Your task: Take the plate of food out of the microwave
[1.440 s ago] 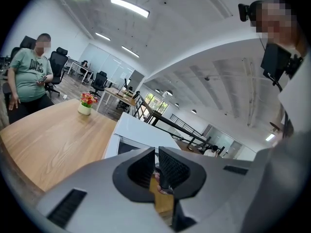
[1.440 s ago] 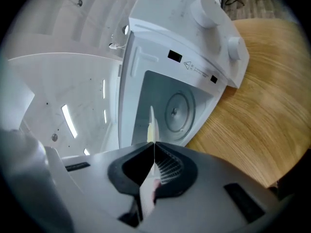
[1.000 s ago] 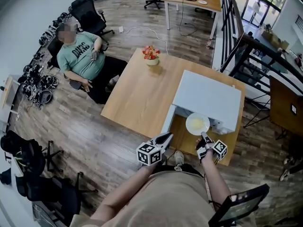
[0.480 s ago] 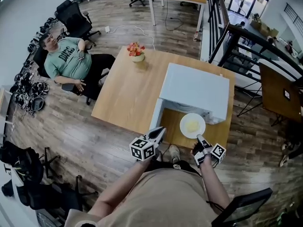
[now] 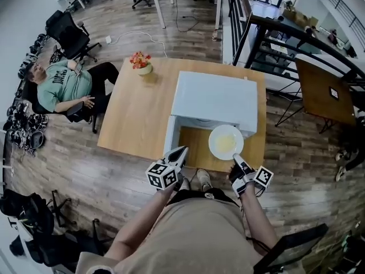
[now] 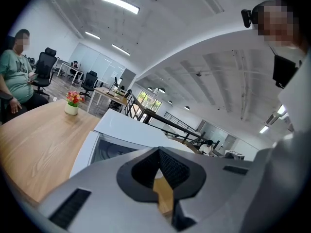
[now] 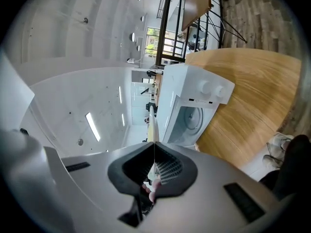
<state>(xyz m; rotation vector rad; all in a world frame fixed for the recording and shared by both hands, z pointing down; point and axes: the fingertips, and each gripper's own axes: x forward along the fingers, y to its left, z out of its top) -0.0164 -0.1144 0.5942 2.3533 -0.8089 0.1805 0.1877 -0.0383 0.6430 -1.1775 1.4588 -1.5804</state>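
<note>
right fingers (image 5: pixel 238 164) pinch plate (image 5: pixel 226 142) rim | left fingers (image 5: pixel 177 154) pressed together | plate at microwave (image 5: pixel 217 99) front

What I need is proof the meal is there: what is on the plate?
Pale yellow food lies centred on the plate; what kind is too small to tell. The right gripper, shut on it, covers the near rim.

Right half of desk (image 5: pixel 131 119) filled by microwave (image 5: pixel 215 100); open door (image 5: pixel 169 137) juts at its left, plate (image 5: pixel 226 142) before mouth. Left half bare; flower pot (image 5: pixel 141 66) at far corner.
</note>
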